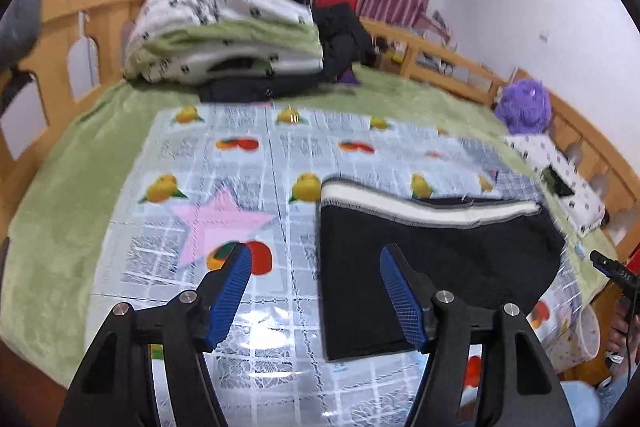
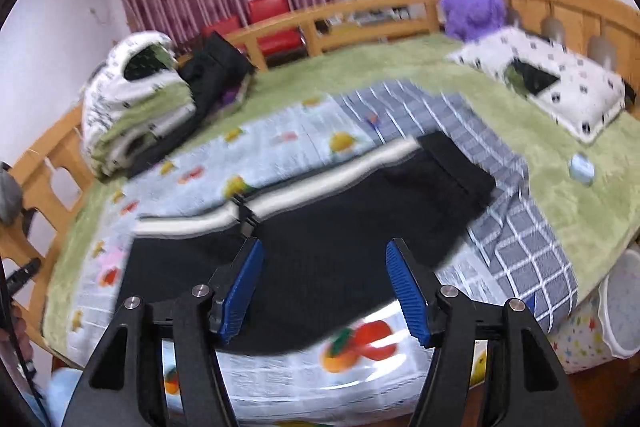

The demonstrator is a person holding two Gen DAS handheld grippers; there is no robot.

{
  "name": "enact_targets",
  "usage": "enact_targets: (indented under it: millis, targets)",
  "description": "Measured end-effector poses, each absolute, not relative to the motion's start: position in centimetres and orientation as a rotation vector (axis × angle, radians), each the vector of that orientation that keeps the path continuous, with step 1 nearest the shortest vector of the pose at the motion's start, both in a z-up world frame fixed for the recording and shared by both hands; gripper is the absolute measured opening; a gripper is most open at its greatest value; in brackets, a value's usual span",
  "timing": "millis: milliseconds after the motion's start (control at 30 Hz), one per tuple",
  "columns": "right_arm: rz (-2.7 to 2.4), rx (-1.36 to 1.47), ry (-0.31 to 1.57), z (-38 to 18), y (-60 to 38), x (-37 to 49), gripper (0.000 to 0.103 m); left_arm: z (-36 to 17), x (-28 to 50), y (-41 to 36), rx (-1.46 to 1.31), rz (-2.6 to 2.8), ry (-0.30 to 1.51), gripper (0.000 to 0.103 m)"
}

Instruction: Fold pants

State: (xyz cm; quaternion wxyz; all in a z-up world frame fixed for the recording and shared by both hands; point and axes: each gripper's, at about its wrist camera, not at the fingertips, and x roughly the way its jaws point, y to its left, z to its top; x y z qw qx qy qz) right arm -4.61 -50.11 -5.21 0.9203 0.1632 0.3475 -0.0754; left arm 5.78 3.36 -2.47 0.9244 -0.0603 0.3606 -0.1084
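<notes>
Black pants [image 1: 436, 259] with a white side stripe [image 1: 400, 205] lie folded flat on the fruit-print plastic sheet [image 1: 248, 163]. My left gripper [image 1: 316, 255] hovers open above the sheet at the pants' left edge, with nothing between its blue pads. In the right wrist view the same pants [image 2: 320, 227] spread across the sheet, stripe [image 2: 280, 195] along the far side. My right gripper [image 2: 324, 251] hangs open above their near part and holds nothing. The tip of the right gripper [image 1: 612, 269] shows at the right edge of the left wrist view.
The sheet covers a green blanket [image 1: 56, 195] on a wooden-railed bed [image 1: 440, 51]. Folded bedding [image 1: 224, 23] and dark clothes [image 1: 340, 35] are piled at the far end. A purple plush [image 2: 472, 7], a pillow [image 2: 560, 83] and a checked cloth [image 2: 520, 235] lie to the right; a white bin [image 2: 624, 307] stands beside the bed.
</notes>
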Motion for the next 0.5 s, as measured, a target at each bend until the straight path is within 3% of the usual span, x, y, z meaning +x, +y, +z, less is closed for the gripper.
enact_targets:
  millis: [133,233,433,500]
  targets:
    - [-0.178,0.428,0.827,-11.7,-52.9,-2.2,0.063,-6.4,9.8,2.3,-0.14,-0.26,0.827,0.065]
    - [-0.178,0.507,0.891,-15.5,-54.3,-0.1,0.058,-8.8,12.9,0.9,-0.138,-0.293,0.874,0.065]
    - [-0.185,0.627,0.836,-18.3,-55.8,3.1,0.058,-13.2,19.3,-1.8,-0.164,-0.342,0.981,0.064]
    - [-0.183,0.646,0.829,-18.5,-55.7,4.0,0.051,-14.7,20.9,-2.6,-0.195,-0.392,1.019,0.063]
